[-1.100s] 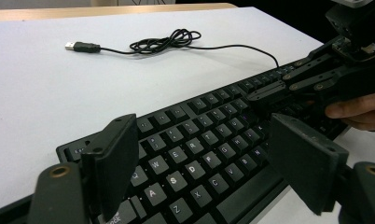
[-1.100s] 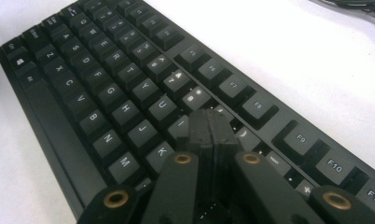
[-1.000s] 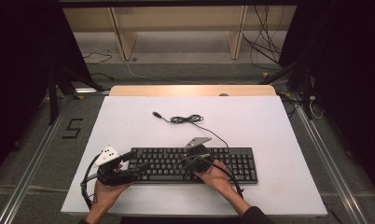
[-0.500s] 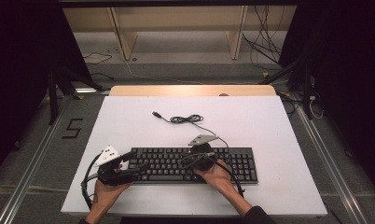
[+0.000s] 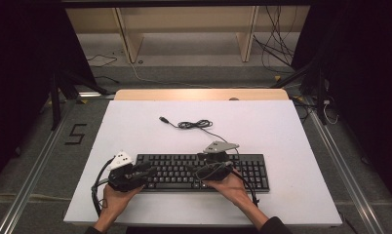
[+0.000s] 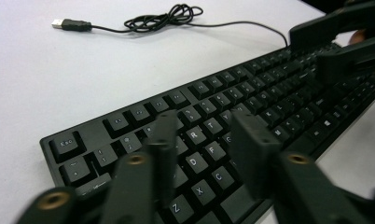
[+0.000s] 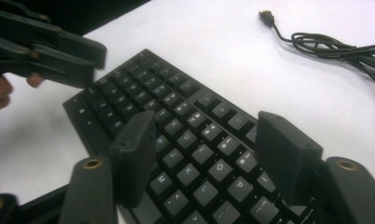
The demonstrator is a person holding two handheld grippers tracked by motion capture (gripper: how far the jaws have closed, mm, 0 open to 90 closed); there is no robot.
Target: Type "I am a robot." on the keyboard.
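A black keyboard (image 5: 204, 171) lies along the near part of the white table (image 5: 282, 126). Its thin cable (image 5: 194, 125) runs back to a loose coil and a free USB plug (image 5: 162, 119). My left gripper (image 5: 147, 169) hovers over the keyboard's left end (image 6: 209, 93). Its jaws (image 6: 204, 126) have just been closing but still stand apart, with nothing between them, so it is open. My right gripper (image 5: 191, 170) points left over the middle keys (image 7: 143, 88). Its jaws (image 7: 206, 126) have just been opening and stand wide with only keys below.
The cable coil (image 6: 162, 16) and plug (image 7: 267, 17) lie on bare table behind the keyboard. A wooden strip (image 5: 199, 94) edges the far side, with a shelf frame beyond. A "5" mark (image 5: 76, 133) is on the floor at left.
My right gripper has lifted slightly off the keys and shifted a little. The left hand, the keyboard and the cable have stayed in place.
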